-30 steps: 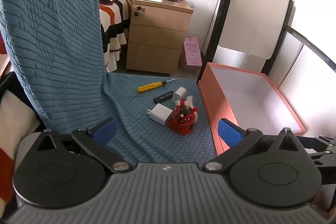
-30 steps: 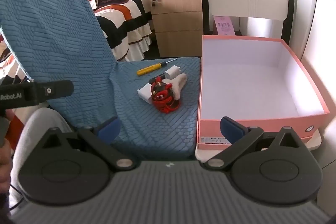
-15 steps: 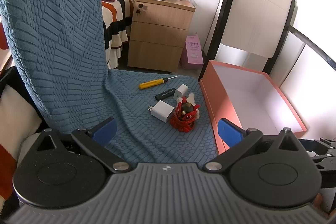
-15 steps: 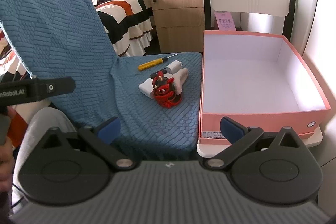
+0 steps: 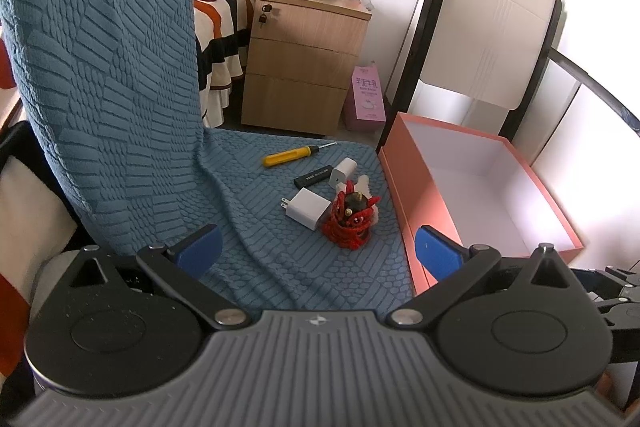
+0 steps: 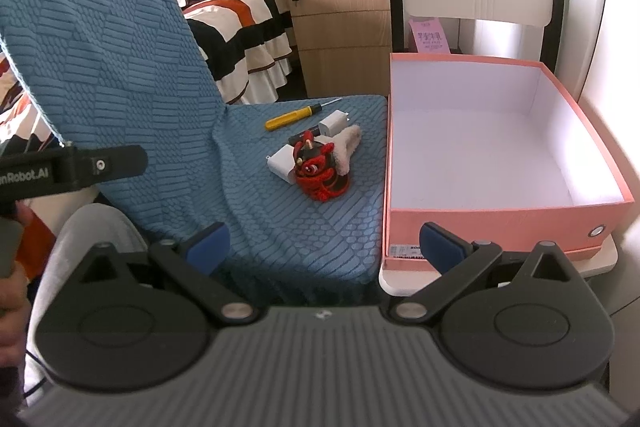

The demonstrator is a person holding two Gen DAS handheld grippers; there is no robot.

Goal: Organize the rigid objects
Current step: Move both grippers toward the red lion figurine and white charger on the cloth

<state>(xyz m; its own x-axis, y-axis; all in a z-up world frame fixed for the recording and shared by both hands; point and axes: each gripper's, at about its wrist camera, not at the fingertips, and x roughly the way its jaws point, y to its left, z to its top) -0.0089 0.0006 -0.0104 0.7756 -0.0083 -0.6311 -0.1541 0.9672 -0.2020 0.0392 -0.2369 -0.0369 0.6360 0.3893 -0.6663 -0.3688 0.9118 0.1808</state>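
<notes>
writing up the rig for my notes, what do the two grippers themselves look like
Both match: a ribbed grey body, two round black discs, black linkage arms with silver pivot pins, and fingers tipped with blue pads. See the left gripper and the right gripper. In the right wrist view, a black bar of the left gripper carries white lettering ending "nRobot.AI". No cables or sleeves are clearly visible.

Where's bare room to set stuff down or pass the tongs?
The pink box is bare inside, its whole white floor free. On the blue cover, the near strip between the red toy and the seat's front edge is open. Crowded: the screwdriver, both white chargers, the black stick and the toy cluster mid-seat.
</notes>
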